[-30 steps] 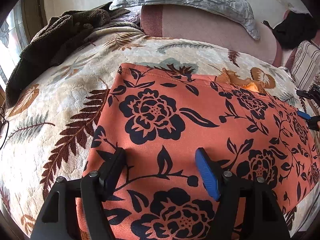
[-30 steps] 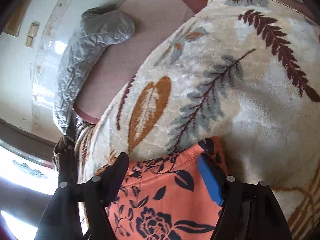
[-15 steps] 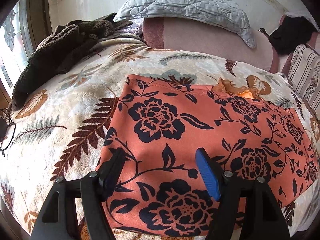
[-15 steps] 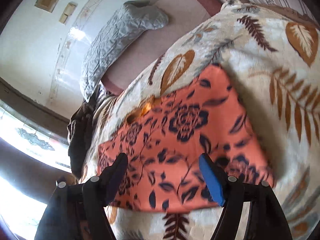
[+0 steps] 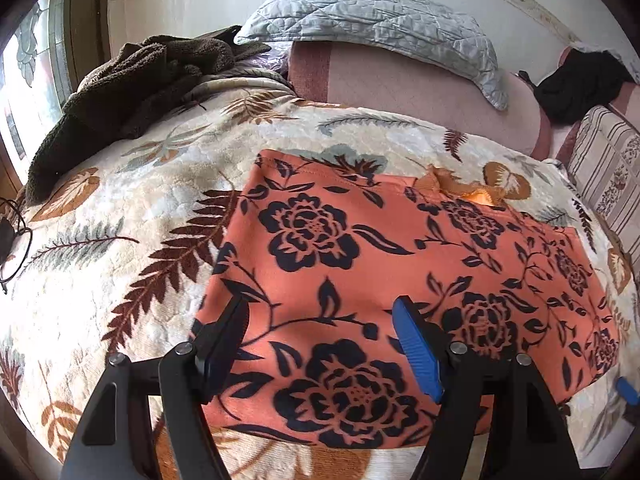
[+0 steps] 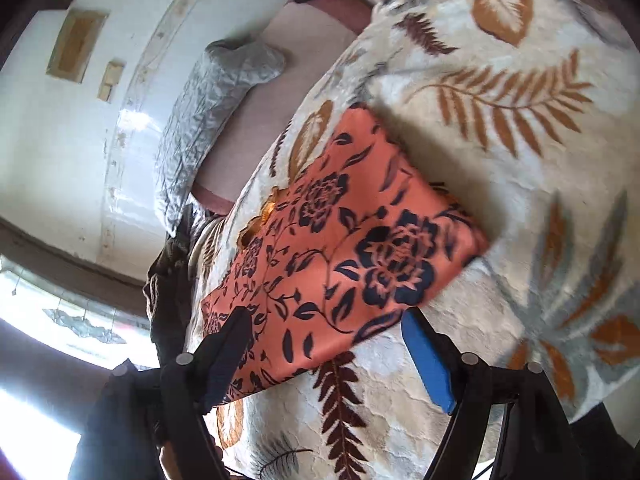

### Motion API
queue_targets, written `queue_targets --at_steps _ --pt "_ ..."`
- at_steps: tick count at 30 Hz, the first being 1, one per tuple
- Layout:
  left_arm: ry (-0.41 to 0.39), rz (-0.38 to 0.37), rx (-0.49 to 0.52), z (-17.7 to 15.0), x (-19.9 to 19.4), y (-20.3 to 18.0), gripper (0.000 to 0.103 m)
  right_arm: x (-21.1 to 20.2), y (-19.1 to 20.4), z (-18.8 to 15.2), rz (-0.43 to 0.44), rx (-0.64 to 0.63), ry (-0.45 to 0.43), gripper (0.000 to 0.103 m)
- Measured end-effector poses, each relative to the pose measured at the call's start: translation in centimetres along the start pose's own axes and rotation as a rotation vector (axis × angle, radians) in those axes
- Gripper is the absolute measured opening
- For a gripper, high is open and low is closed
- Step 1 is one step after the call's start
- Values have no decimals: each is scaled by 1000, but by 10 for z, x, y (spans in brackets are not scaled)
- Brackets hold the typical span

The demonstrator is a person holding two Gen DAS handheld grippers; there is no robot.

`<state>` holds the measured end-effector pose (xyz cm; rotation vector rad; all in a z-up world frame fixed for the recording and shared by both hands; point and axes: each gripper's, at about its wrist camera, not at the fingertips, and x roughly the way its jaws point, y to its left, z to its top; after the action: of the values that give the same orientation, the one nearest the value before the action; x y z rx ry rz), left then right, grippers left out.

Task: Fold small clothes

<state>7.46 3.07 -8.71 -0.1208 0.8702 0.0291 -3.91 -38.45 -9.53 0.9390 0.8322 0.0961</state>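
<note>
Left gripper [image 5: 320,340]: jaws wide, nothing pinched, poised over the near edge of the orange floral garment [image 5: 392,264], much as a second ago. Garment flat on the leaf-print blanket [image 5: 120,216], spread ahead and to the right of those fingers, more of the blanket's near margin now visible than before. Beyond it, a brown fleece heap [image 5: 120,80] far left, a grey quilted pillow [image 5: 380,20] against the wall, a black item [image 5: 576,84] at far right.

Right gripper [image 6: 326,350]: jaws wide, just opened further, empty. No longer over the garment's corner as a second ago; now pulled back, whole garment [image 6: 340,248] ahead and to the left, only its near edge between the fingers, blanket [image 6: 520,160] under the blue pad [image 6: 428,360]. Blue tip of that gripper [image 5: 628,390] newly low at the left view's right edge.
</note>
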Motion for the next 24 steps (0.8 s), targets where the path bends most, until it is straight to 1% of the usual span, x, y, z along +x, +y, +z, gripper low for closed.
queue_targets --at_steps 2,4,5,6,7,8,9,10,11,12,13,14,15,16,17,18,19,20,21,22,23,24 --pt "-2 -36 28 1 -5 -20 75 9 -22 3 -3 84 19 81" --pt "-25 -53 67 0 -11 -42 75 19 -34 11 23 141 26 81" --pt "-29 -57 82 0 -13 -53 75 24 -38 16 31 156 16 79" --pt "-24 -72 93 0 -13 -64 75 28 -42 21 19 179 2 77" --pt "-12 -82 101 -1 -10 -74 76 32 -47 25 21 212 -10 73" --pt "-3 -73 109 -2 -6 -83 76 36 -49 30 13 225 -6 51" --pt "7 -59 124 -3 0 -92 76 43 -47 34 -12 204 19 8" --pt "35 -36 146 -5 10 -102 75 46 -44 36 -41 170 42 9" --pt "68 -6 171 -7 21 -109 75 42 -34 38 -79 107 30 8" --pt "92 30 197 -10 31 -114 75 34 -18 37 -116 16 0 8" --pt "104 64 224 -13 39 -118 78 25 -3 35 -137 -68 -27 8" --pt "92 78 245 -15 41 -119 78 21 5 34 -148 -119 -29 9" --pt "81 86 258 -15 39 -121 78 22 6 34 -177 -143 -7 15" --pt "87 87 257 -14 37 -121 78 28 1 36 -220 -159 36 18" --pt "93 81 244 -12 34 -120 78 32 -8 38 -231 -153 90 23" --pt "86 63 226 -10 29 -119 78 31 -18 41 -201 -125 121 31" --pt "68 39 212 -8 24 -119 78 25 -26 44 -175 -101 127 40" --pt "48 28 215 -8 21 -120 78 17 -32 49 -174 -90 117 60" --pt "40 37 234 -10 23 -124 78 7 -36 54 -157 -86 88 64" --pt "61 49 260 -13 29 -127 78 -1 -36 63 -116 -93 67 64" --pt "89 54 274 -16 37 -129 79 -4 -35 74 -75 -103 71 64" --pt "74 58 276 -20 40 -129 79 1 -34 88 -34 -108 87 65"
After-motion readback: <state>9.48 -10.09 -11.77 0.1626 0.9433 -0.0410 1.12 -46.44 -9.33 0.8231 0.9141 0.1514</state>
